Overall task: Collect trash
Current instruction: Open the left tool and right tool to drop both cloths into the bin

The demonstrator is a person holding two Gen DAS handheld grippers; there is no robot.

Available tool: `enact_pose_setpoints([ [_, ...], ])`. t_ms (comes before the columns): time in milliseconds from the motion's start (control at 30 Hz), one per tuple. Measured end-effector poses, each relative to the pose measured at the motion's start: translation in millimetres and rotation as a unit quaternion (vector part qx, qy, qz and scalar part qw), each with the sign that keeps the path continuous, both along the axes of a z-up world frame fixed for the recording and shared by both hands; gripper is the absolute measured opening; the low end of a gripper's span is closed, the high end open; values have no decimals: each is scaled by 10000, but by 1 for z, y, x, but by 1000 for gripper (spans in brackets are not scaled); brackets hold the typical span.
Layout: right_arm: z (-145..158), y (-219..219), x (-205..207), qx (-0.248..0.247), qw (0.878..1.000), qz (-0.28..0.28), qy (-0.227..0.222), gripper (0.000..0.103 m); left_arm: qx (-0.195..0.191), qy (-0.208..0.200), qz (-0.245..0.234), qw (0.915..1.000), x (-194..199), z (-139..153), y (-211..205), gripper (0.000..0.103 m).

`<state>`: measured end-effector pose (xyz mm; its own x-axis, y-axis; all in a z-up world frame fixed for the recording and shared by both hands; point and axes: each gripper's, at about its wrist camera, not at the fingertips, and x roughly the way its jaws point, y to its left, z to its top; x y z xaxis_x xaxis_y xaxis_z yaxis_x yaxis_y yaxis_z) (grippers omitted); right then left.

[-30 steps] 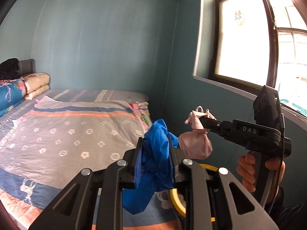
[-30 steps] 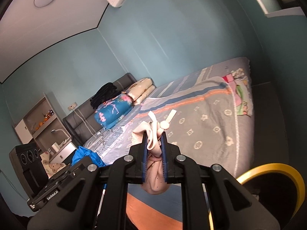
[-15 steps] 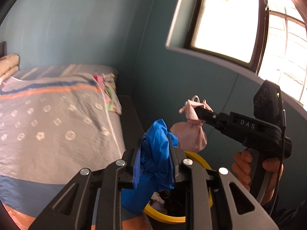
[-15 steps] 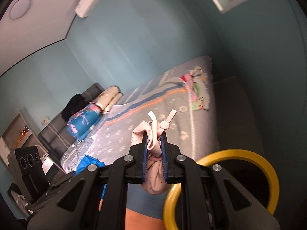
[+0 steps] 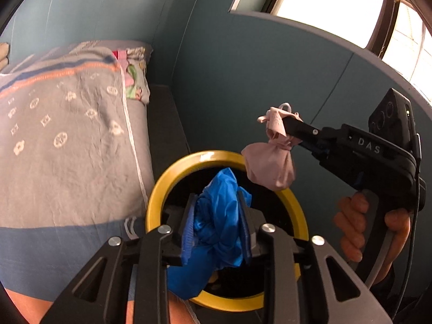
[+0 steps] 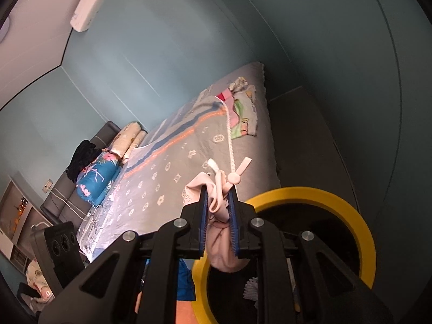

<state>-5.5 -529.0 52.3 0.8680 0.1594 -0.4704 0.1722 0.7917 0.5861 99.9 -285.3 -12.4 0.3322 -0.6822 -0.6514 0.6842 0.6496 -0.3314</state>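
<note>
My left gripper (image 5: 217,208) is shut on a crumpled blue plastic bag (image 5: 216,232) and holds it over the opening of a black bin with a yellow rim (image 5: 162,186). My right gripper (image 6: 218,202) is shut on the knotted neck of a pink tied bag (image 6: 225,253), which hangs above the same bin's yellow rim (image 6: 361,232). In the left wrist view the pink bag (image 5: 270,164) hangs over the bin's far right edge, held by the right gripper (image 5: 286,124). Some white trash (image 6: 252,287) lies inside the bin.
A bed with a grey patterned blanket (image 5: 67,140) stands left of the bin, with pillows (image 6: 127,140) at its head. A teal wall (image 5: 243,81) and window sill (image 5: 324,35) are right behind the bin. A dark ledge (image 5: 162,124) runs between bed and wall.
Both grippers have tilted down and moved over the bin. The yellow rim now sits under the blue bag and the pink bag. Both stay gripped.
</note>
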Motion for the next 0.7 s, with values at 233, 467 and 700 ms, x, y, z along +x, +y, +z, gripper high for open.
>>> enact_pose_setpoints([
  [233,-8,-4,4,-10,9998,-171,136,21,31,72,79,9999,4,-4,3,49],
  [467,-3,1,-2,-200,9992,-356,56,38,-65,159,170,9997,7,-1,13,59],
  [700,2,5,6,-201,9996,-181,-51,39,-192,50,272,9994,5,9,27,59],
])
